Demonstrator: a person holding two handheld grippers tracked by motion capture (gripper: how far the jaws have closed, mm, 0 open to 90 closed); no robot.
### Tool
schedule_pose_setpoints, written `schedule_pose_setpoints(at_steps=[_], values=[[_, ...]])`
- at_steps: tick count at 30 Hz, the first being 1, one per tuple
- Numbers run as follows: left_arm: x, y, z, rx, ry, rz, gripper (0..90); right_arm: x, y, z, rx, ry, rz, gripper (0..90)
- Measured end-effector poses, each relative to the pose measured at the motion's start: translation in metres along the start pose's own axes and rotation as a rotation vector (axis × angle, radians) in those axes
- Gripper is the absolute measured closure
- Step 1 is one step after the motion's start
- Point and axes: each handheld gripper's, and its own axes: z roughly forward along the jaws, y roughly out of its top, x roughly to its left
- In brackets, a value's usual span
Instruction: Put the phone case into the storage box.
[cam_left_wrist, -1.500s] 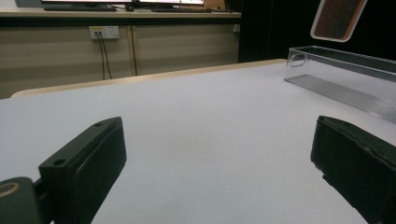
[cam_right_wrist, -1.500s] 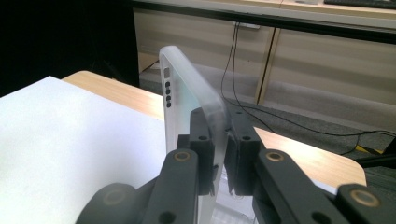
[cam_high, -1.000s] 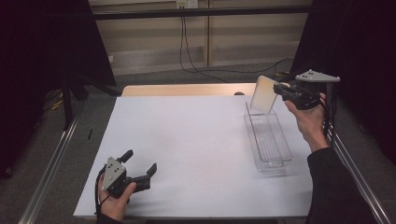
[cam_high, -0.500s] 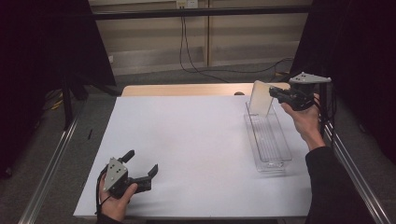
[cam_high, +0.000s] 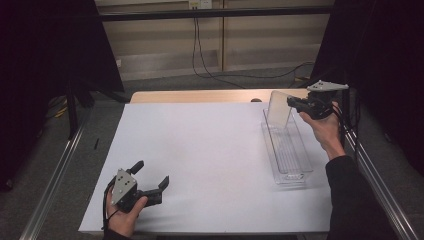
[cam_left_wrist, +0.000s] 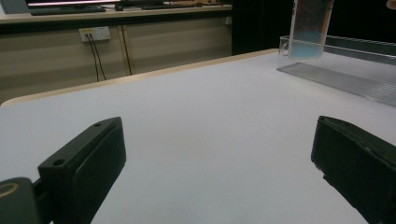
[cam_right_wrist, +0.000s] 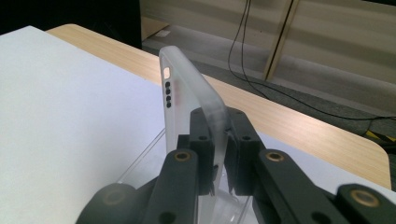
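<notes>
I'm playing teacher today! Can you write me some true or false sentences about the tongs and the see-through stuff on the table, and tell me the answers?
1. The right tongs pinch a frosted phone case. True.
2. The left tongs are holding the phone case. False: their jaws stand wide apart with nothing between them, low over the white table.
3. A long clear tray lies on the table's right side. True.
4. The phone case lies flat on the table. False: it is held upright over the tray's far end.
5. The clear tray is full of toys. False: nothing can be seen inside it.
</notes>
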Motion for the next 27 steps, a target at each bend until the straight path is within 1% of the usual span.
schedule_pose_setpoints(at_steps=[7,11,12,16,19,24,27], values=[[0.0,0.0,0.0,0.002,0.004,0.005,3.1,0.001,-0.003,0.01,0.012,-0.011,-0.001,82.2],[-0.001,0.0,0.0,0.0,0.003,0.004,3.1,0.002,-0.003,0.014,0.023,-0.035,-0.01,82.2],[0.0,0.0,0.0,0.005,0.004,0.01,3.1,0.002,-0.003,0.014,0.024,-0.031,-0.007,82.2],[-0.001,0.0,0.001,0.003,0.004,0.01,3.1,0.001,-0.004,0.016,0.024,-0.037,-0.008,82.2],[-0.001,0.0,0.002,0.005,-0.001,0.01,3.1,0.0,-0.006,0.019,0.029,-0.039,0.003,82.1],[-0.002,0.0,0.002,0.008,-0.005,0.014,3.1,0.0,-0.007,0.02,0.031,-0.038,0.0,82.2],[-0.002,0.0,0.002,0.004,-0.004,0.017,3.1,-0.002,-0.007,0.019,0.046,-0.032,0.008,82.2]])
